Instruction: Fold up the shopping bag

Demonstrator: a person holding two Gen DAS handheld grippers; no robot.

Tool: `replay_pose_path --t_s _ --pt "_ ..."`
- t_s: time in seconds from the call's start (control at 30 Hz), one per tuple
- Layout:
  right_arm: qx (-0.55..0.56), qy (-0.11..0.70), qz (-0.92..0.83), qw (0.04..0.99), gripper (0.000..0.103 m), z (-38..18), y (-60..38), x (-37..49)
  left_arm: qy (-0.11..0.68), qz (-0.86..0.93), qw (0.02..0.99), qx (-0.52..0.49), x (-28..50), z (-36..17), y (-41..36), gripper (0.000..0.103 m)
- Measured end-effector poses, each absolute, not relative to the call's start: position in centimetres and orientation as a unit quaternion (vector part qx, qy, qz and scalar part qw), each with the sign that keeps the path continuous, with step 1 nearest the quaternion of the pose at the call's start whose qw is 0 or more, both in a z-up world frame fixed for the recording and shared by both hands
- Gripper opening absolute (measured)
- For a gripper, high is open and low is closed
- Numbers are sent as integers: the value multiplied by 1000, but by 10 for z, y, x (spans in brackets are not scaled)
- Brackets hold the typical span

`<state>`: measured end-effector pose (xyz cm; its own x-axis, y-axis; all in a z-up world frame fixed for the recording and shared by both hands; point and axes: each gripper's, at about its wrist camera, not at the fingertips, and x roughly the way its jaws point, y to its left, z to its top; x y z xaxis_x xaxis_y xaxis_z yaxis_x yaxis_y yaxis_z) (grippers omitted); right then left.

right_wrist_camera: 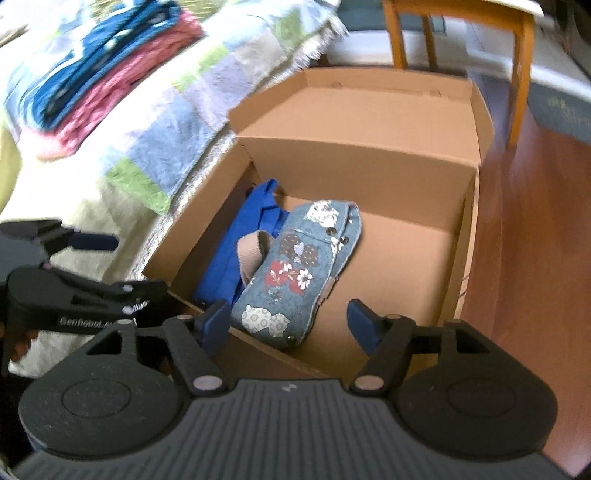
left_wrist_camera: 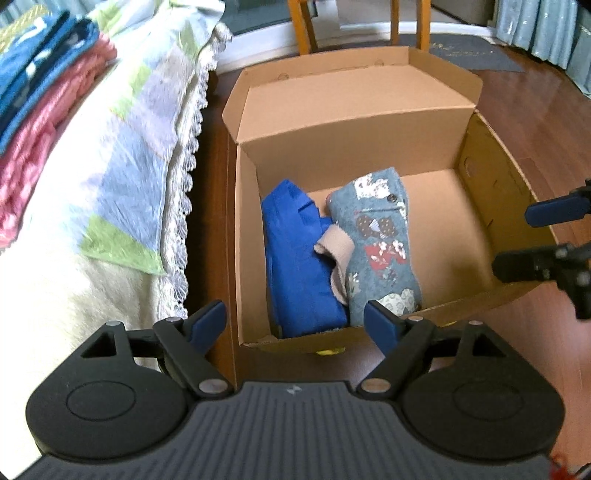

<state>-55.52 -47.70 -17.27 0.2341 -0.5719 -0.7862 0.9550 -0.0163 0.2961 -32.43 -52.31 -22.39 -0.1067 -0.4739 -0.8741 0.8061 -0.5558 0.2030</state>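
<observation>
Both your claws — left gripper [left_wrist_camera: 295, 325], right gripper [right_wrist_camera: 286, 321] — hang released above the box [left_wrist_camera: 484, 177]. Inside it the patterned bag [left_wrist_camera: 380, 243] lies beside the blue bag [left_wrist_camera: 299, 258]. The bed [left_wrist_camera: 122, 177] flanks the box — blurred.

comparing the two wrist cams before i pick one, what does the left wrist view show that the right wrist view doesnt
Only the left wrist view shows the grey doormat on the floor and the right gripper, open.

Only the right wrist view shows the left gripper, open, and its white lettering.

Both show the open cardboard box holding a folded blue bag beside a grey patchwork-print bag, the patchwork quilt and orange wooden chair legs.
</observation>
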Motion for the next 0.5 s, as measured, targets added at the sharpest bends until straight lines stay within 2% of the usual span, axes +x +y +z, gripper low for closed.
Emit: replay_pose_path --t_s 0.13,0.2,0.4,0.5 --pt "394 233 -582 673 84 -162 -467 -549 153 -733 456 482 -325 -213 -514 86" --pt "377 235 -593 672 89 -156 -463 -549 144 -738 460 471 -326 -207 -509 91" --pt "350 228 -620 664 95 -142 -456 -553 120 -744 480 450 -327 -190 -496 100" --pt "363 227 -614 663 98 -139 -456 -555 107 -743 487 447 -331 -185 -489 101"
